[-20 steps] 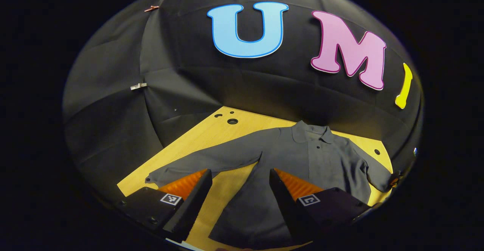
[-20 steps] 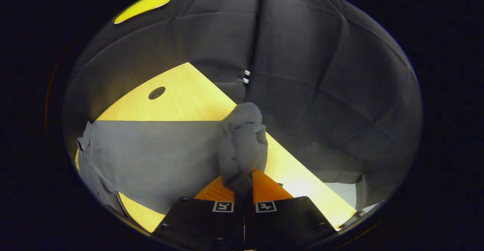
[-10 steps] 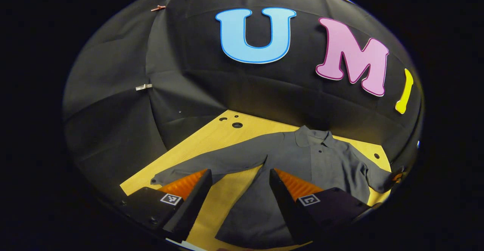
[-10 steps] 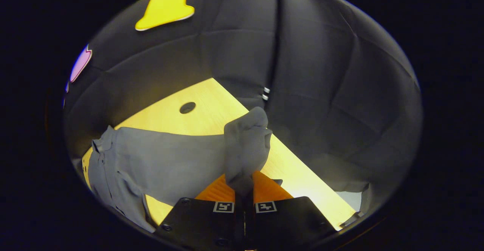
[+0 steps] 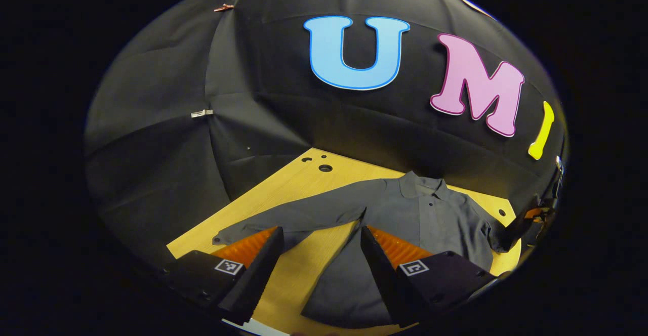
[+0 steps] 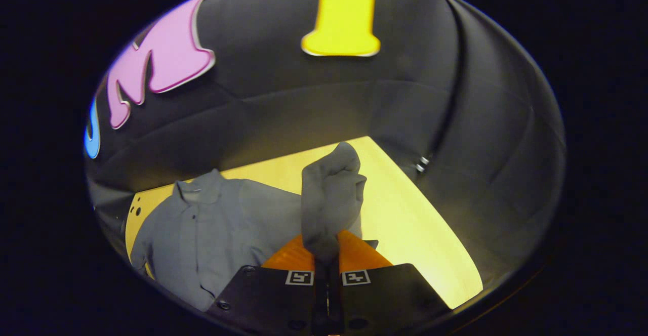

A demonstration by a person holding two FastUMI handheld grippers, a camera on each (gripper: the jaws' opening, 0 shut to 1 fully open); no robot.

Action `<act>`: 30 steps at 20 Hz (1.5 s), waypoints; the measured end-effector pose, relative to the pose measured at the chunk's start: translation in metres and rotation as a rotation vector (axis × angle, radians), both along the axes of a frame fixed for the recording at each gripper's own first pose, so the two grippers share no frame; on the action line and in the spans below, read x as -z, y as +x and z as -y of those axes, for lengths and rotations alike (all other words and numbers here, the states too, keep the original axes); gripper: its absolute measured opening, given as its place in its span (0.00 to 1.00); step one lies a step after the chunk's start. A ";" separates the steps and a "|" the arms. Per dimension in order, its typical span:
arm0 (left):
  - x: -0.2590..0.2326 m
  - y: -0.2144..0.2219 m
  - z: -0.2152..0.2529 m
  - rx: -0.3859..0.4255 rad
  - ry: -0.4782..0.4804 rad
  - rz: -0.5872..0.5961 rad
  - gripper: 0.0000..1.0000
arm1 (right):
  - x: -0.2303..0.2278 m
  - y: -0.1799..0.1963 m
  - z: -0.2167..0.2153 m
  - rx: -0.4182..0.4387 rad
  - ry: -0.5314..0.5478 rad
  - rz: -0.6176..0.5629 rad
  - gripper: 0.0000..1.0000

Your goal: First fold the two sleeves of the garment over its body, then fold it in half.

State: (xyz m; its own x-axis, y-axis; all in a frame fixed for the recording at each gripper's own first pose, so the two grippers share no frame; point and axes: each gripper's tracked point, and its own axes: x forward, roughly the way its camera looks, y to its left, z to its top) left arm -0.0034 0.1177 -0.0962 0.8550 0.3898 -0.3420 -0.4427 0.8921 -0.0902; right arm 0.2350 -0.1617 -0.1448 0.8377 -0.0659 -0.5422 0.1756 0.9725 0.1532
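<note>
A grey collared shirt point(image 5: 405, 219) lies face up on the wooden table point(image 5: 304, 184), its left sleeve point(image 5: 298, 217) stretched out flat. My left gripper point(image 5: 316, 247) hovers open above the near table edge, nothing between its fingers. My right gripper point(image 6: 326, 247) is shut on the cuff end of the right sleeve point(image 6: 329, 199), which stands bunched up above the fingers. In the left gripper view the right gripper point(image 5: 531, 219) holds that sleeve lifted at the shirt's far right side. The shirt's body point(image 6: 212, 229) and collar lie to the left in the right gripper view.
Black cloth walls close the booth behind and beside the table. Small round holes point(image 5: 325, 167) mark the table's far left corner. The table's right edge point(image 6: 445, 235) runs near the held sleeve.
My right gripper has swung the held sleeve round toward the shirt's body, so collar and buttons now come into its view. The left gripper has drifted slightly and stays open.
</note>
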 end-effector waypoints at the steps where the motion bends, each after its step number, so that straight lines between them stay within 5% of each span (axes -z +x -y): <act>1: 0.001 -0.005 -0.003 -0.002 -0.002 -0.004 0.96 | -0.008 0.008 -0.019 -0.028 0.005 0.014 0.06; 7: 0.016 -0.027 -0.018 -0.038 -0.045 -0.037 0.96 | -0.032 0.042 -0.136 -0.145 0.091 0.073 0.06; 19: 0.052 -0.067 -0.055 -0.160 -0.125 -0.096 0.96 | 0.011 0.033 -0.366 -0.417 0.187 -0.026 0.06; 26: 0.067 -0.070 -0.074 -0.209 -0.146 -0.109 0.96 | 0.058 0.029 -0.451 -0.513 0.150 -0.092 0.05; 30: 0.077 -0.072 -0.081 -0.229 -0.144 -0.119 0.96 | 0.079 0.025 -0.480 -0.542 0.139 -0.114 0.15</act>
State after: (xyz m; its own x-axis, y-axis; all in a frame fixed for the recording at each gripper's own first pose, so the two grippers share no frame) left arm -0.0758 0.1985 -0.1728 0.7011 0.5085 -0.4999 -0.6461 0.7496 -0.1438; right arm 0.2602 0.3183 -0.2238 0.6674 0.4352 -0.6043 -0.3195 0.9003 0.2954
